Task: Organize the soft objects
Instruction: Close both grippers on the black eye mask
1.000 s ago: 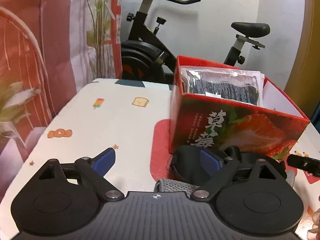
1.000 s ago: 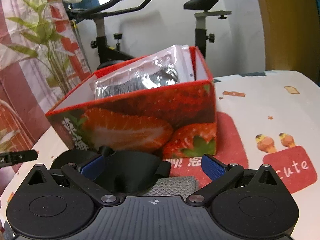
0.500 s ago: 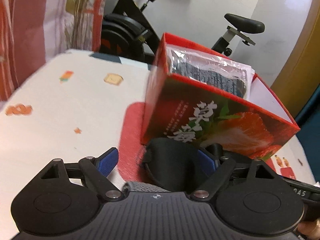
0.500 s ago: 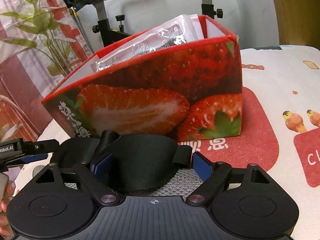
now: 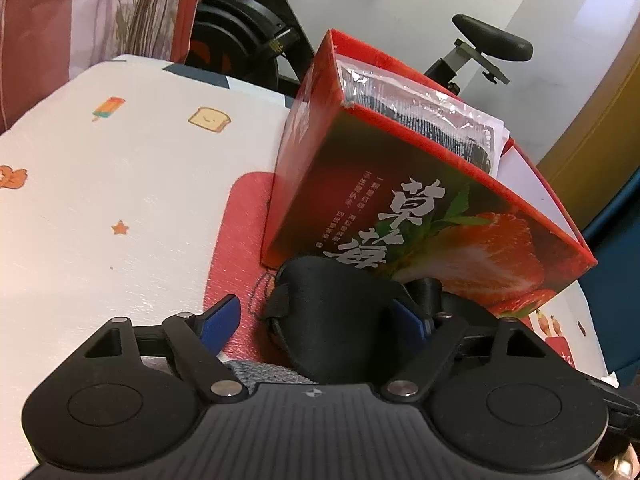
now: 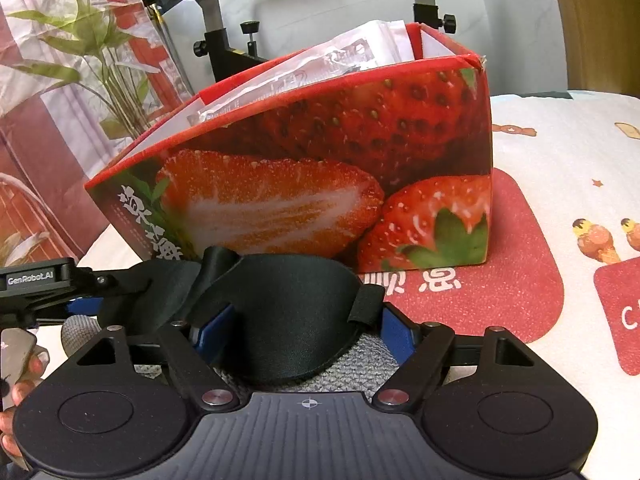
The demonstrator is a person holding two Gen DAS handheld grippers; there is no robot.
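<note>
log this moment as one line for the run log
left gripper: closing around black padded eye mask | right gripper: closing around mask | mask: on grey knit cloth, before red strawberry-print box

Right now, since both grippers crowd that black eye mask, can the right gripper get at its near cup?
Probably yes. The right gripper straddles one cup of the black eye mask, jaws closing around it with nothing between. The left gripper works the other cup, apart.
</note>
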